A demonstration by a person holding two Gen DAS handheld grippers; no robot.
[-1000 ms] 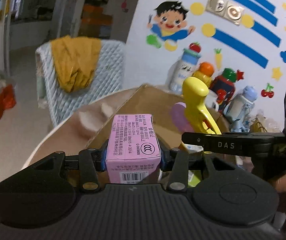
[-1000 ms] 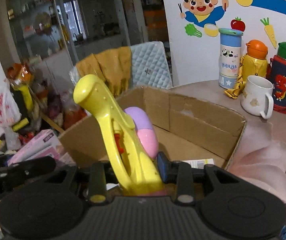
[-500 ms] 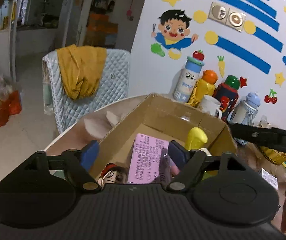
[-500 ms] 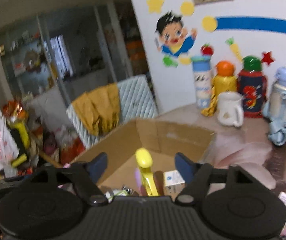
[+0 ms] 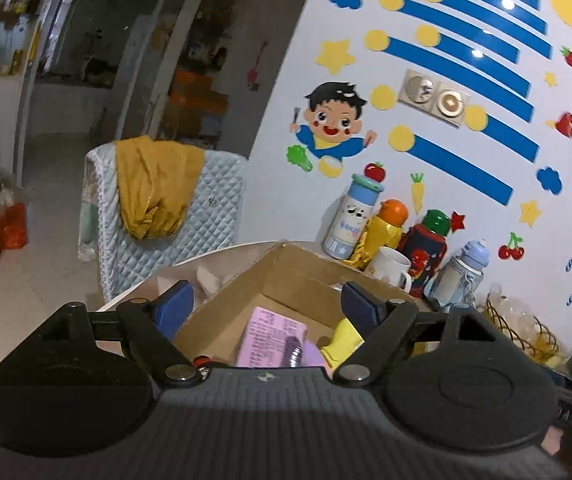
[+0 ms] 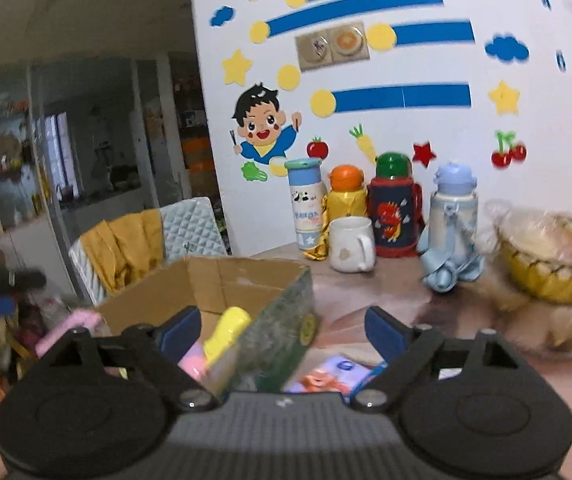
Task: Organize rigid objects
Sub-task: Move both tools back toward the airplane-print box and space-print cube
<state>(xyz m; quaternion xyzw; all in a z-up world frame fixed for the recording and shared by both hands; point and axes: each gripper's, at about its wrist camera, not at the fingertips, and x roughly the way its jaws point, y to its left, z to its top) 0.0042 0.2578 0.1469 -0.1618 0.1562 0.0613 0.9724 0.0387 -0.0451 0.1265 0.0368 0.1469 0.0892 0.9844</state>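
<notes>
An open cardboard box [image 5: 305,276] stands on the round table. A pink carton [image 5: 274,336] lies flat inside it, and a yellow toy [image 5: 343,340] with pink parts rests beside the carton. My left gripper [image 5: 268,306] hangs above the box's near side, open, with nothing between its fingers. In the right wrist view the same box [image 6: 226,280] is lower left, with the yellow toy [image 6: 228,332] poking up inside it. My right gripper [image 6: 282,328] is over the box's right wall. Its jaws are opening, and no pad touches anything.
Several drink bottles [image 6: 391,204] and a white mug [image 6: 349,244] line the wall behind the box. A yellow basket [image 6: 553,256] sits at the right. A colourful packet [image 6: 325,376] lies on the table near the right gripper. A quilted chair [image 5: 174,216] with a yellow cloth stands beyond the table.
Both grippers opened: the left let go of the pink carton, the right of the yellow toy, and both now lie in the box. Both grippers drew back; the right view swung rightward.
</notes>
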